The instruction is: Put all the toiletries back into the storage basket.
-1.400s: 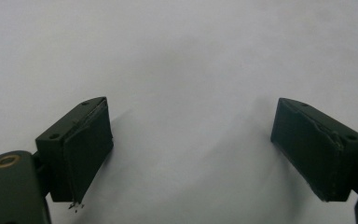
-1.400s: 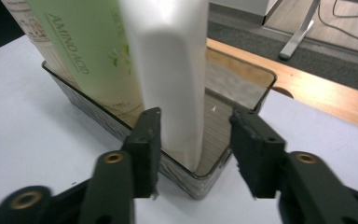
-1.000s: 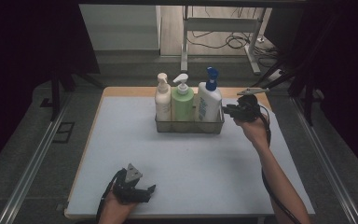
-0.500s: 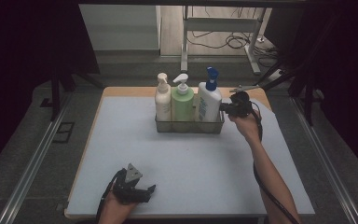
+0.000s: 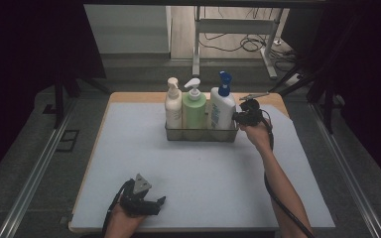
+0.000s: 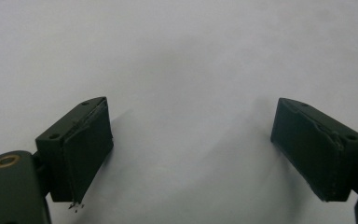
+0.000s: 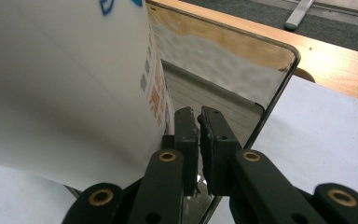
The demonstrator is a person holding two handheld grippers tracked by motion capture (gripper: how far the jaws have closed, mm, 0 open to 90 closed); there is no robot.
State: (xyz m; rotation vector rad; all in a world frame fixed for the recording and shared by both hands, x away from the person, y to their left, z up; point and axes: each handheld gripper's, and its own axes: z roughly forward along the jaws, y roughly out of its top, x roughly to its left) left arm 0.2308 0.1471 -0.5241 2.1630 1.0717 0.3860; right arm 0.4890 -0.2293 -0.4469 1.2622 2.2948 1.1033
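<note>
R tongs (image 7: 199,122) had just closed, pinching clear tray (image 7: 265,84) wall beside blue-cap bottle (image 5: 222,106). L tongs (image 6: 191,154) sat open, empty, near edge. Next, prob: drag tray steadily, w/o tipping bottles.

From above, the room around you is very dark, almost black at both sides. The mat (image 5: 198,163) is the brightest part, lit softly from overhead, and the floor (image 5: 129,29) at the back is pale too. Your shadows on the mat are weak.

In the left gripper view, the mat looks bright at the top and grey lower down, with soft shadows beside each pad (image 6: 86,149).

In the right gripper view, the white bottle (image 7: 60,88) is very close, blurry and glaring. The clear wall (image 7: 223,70) shows wavy reflections.
</note>
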